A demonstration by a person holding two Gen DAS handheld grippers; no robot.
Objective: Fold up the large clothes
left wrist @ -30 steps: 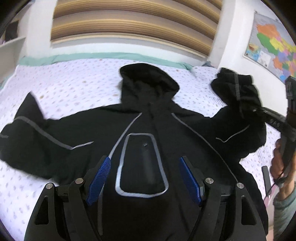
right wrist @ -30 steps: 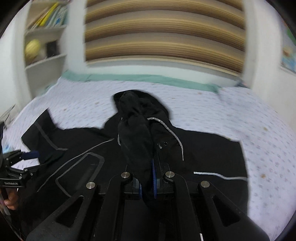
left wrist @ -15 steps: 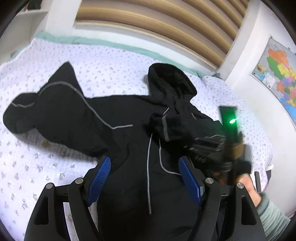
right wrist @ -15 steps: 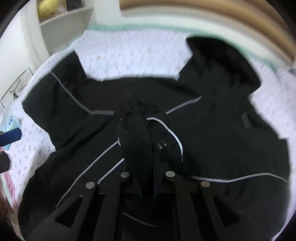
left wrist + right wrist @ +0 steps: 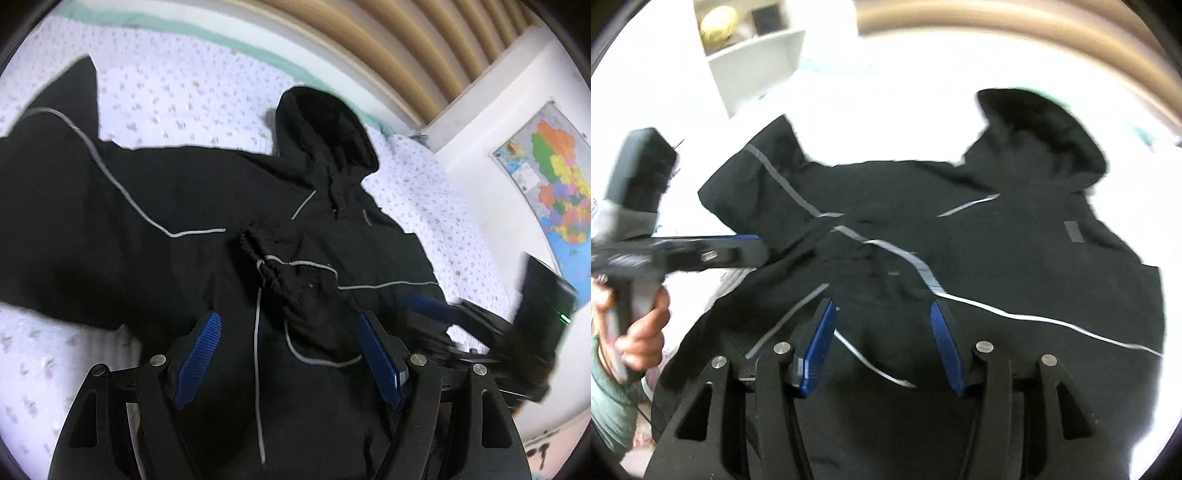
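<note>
- A black hooded jacket (image 5: 229, 206) with thin grey piping lies spread flat on a bed (image 5: 177, 99) whose sheet is white with small purple specks.
- The hood (image 5: 325, 125) points toward the slatted headboard (image 5: 399, 51), which rises behind the jacket's top edge.
- One sleeve (image 5: 55, 147) stretches out to the left of the hood in the left wrist view, and its cuff end is cut off by the lens rim.
- The other sleeve is folded in over the chest, its gathered elastic cuff (image 5: 258, 258) lying on the jacket's middle, just below the hood.
- The left hand-held gripper (image 5: 284, 350) hovers above the jacket's lower front with its blue pads spread wide and nothing between them.
- The right hand-held gripper (image 5: 882, 343) hangs over the folded sleeve with its pads likewise parted and empty; fabric lies beneath the gap, but whether the tips touch it cannot be told.
- In the left wrist view the right hand-held gripper is only a dark, motion-blurred shape at the jacket's right edge.
- The person's left hand (image 5: 639, 328) grips the other tool's handle at the jacket's left side, smeared by motion.
- The jacket's hem is hidden behind the gripper bodies in both views.
- The bedding in the right wrist view is blown out to white, so its pattern is lost there.
- A coloured wall map (image 5: 550, 184) hangs to the right of the hood, partly cropped.
- A white shelf (image 5: 753, 48) holding a yellowish round object stands beyond the outstretched sleeve.
</note>
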